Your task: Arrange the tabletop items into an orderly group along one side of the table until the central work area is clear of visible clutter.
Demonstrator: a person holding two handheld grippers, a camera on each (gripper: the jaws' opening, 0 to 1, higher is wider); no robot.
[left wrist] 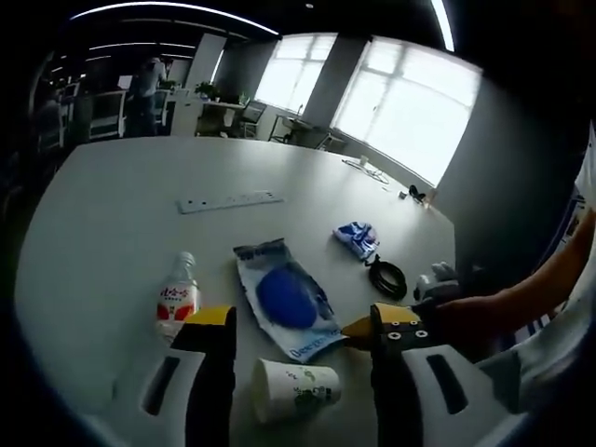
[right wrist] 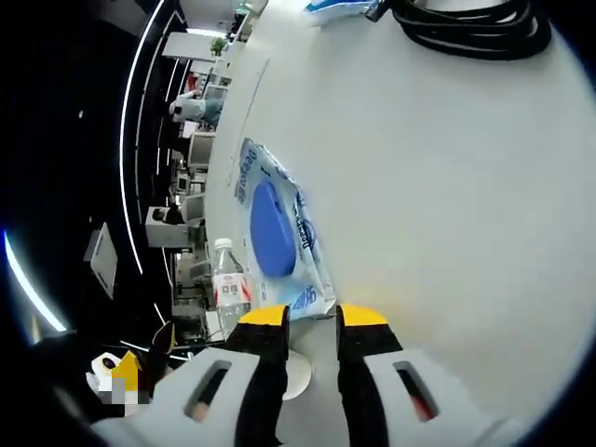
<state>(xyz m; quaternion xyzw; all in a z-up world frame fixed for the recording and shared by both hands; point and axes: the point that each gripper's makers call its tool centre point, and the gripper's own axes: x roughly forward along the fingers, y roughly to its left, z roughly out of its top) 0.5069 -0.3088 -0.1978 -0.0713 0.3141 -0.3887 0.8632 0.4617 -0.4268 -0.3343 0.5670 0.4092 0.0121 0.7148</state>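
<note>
A blue-and-white wet-wipes pack (left wrist: 289, 300) (right wrist: 272, 228) lies flat mid-table. Left of it stands a small water bottle (left wrist: 177, 296) (right wrist: 229, 284) with a red label. A white paper cup (left wrist: 293, 389) (right wrist: 300, 372) lies on its side near the front edge. My left gripper (left wrist: 303, 321) is open wide, above the cup and short of the pack. My right gripper (right wrist: 312, 318) (left wrist: 361, 329) has its jaws a narrow gap apart, with the pack's near corner right at its yellow tips. A crumpled blue packet (left wrist: 358, 239) (right wrist: 340, 7) and a black cable coil (left wrist: 387, 277) (right wrist: 475, 28) lie farther right.
A white power strip (left wrist: 228, 200) lies farther back on the pale table (left wrist: 112, 214). A grey object (left wrist: 438, 277) sits by the right edge, beside the person's arm (left wrist: 531, 289). Desks, chairs and windows stand beyond the table.
</note>
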